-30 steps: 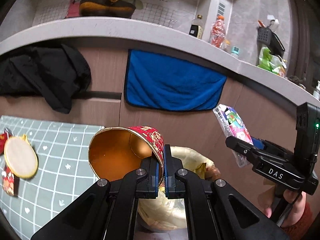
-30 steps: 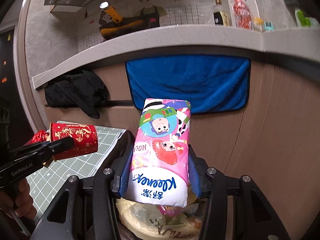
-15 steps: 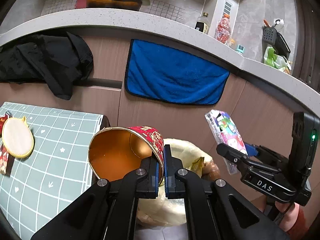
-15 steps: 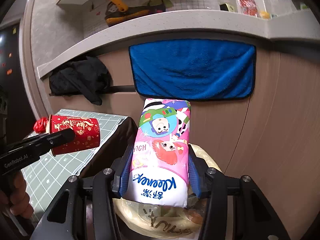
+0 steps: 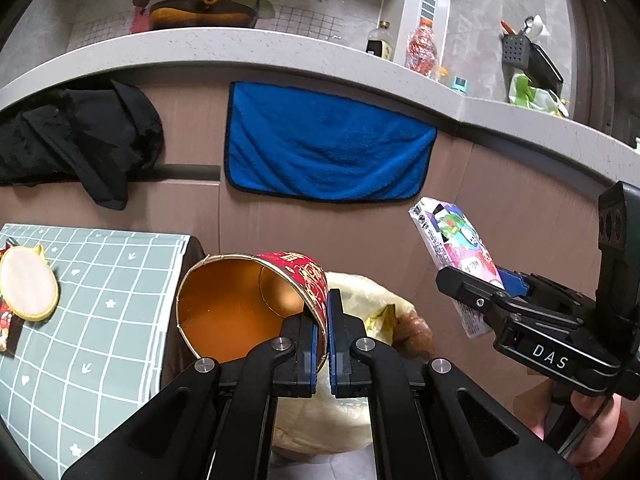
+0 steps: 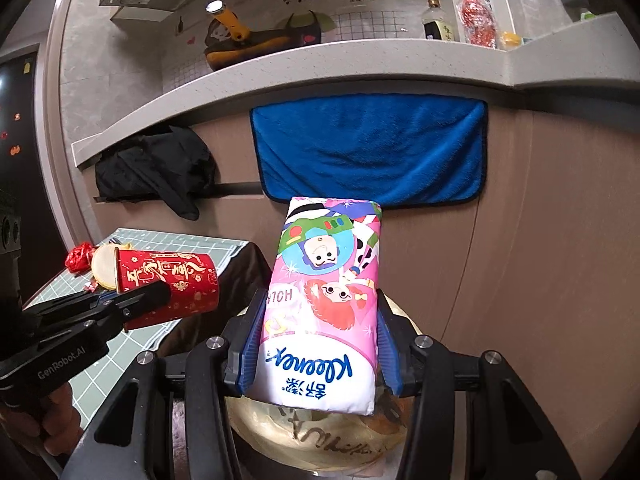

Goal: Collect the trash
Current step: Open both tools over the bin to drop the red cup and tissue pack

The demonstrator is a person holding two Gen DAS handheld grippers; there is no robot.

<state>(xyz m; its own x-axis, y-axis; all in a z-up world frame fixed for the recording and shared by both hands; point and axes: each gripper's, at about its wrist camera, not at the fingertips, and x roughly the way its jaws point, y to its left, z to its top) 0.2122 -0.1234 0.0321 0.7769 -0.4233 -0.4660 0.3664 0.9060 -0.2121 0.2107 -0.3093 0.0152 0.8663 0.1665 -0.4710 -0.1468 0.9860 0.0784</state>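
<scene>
Left wrist: left gripper (image 5: 322, 344) jaws pinch red cup (image 5: 248, 304) wall.

Left gripper (image 5: 322, 334) jaws pinch red cup (image 5: 256, 300) wall above lined bin (image 5: 360, 296)

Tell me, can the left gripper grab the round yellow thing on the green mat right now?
Probably not yet. The left hand-held gripper is shut on the red cup, so it has no free grip. The round yellow coaster lies uncovered on the mat, off to the side.
</scene>
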